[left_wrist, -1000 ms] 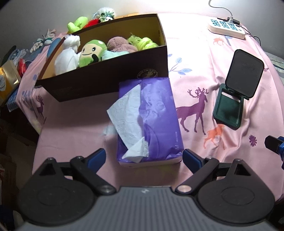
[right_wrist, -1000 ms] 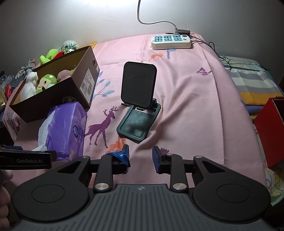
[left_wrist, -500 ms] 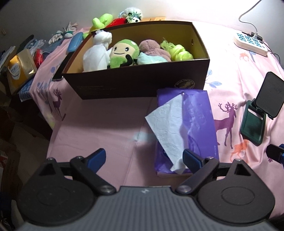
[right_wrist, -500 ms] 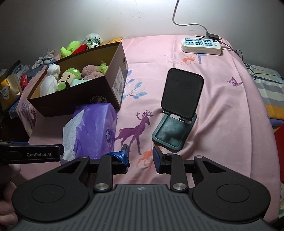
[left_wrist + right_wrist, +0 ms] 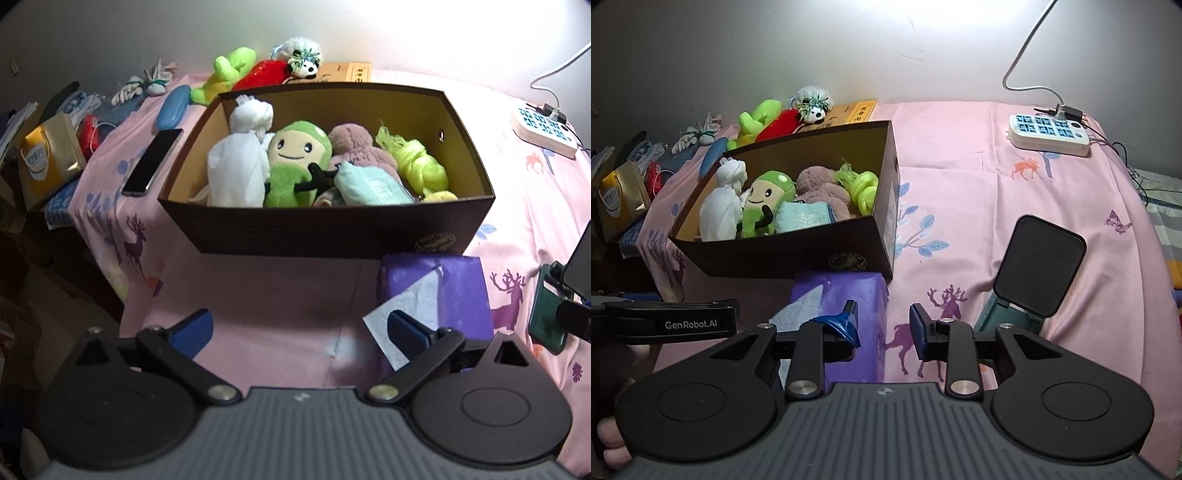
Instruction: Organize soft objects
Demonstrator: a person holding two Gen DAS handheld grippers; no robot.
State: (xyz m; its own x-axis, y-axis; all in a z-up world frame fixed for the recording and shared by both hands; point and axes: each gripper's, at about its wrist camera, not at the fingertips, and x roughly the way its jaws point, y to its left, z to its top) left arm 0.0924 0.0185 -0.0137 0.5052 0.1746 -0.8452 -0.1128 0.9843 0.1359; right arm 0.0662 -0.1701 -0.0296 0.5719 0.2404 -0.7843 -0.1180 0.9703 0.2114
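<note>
Left wrist view: the left gripper (image 5: 298,328) tilts down over pink deer-print cloth (image 5: 266,295) at the frame's bottom; its jaws have just been opening and stand wide, with only bare cloth between the two blue-padded fingers (image 5: 192,326). At centre sits one dark cardboard box (image 5: 332,229) with a tan inside, holding five soft things: a knotted white cloth bundle (image 5: 236,170), a smiling green plush doll (image 5: 295,162), a fuzzy mauve plush (image 5: 354,142), a pale teal pouch (image 5: 373,184) and a knotted lime-yellow rope toy (image 5: 417,166). At lower right, just before the box, lies one glossy purple tissue pack (image 5: 458,291) with a crinkled white sheet sticking out.

Right wrist view: the right gripper (image 5: 882,326) also points downward, at lower centre; its jaws have just been opening, a narrow gap, nothing between them, over the tissue pack's right edge. At right stands one dark hinged phone stand (image 5: 1038,266).
</note>
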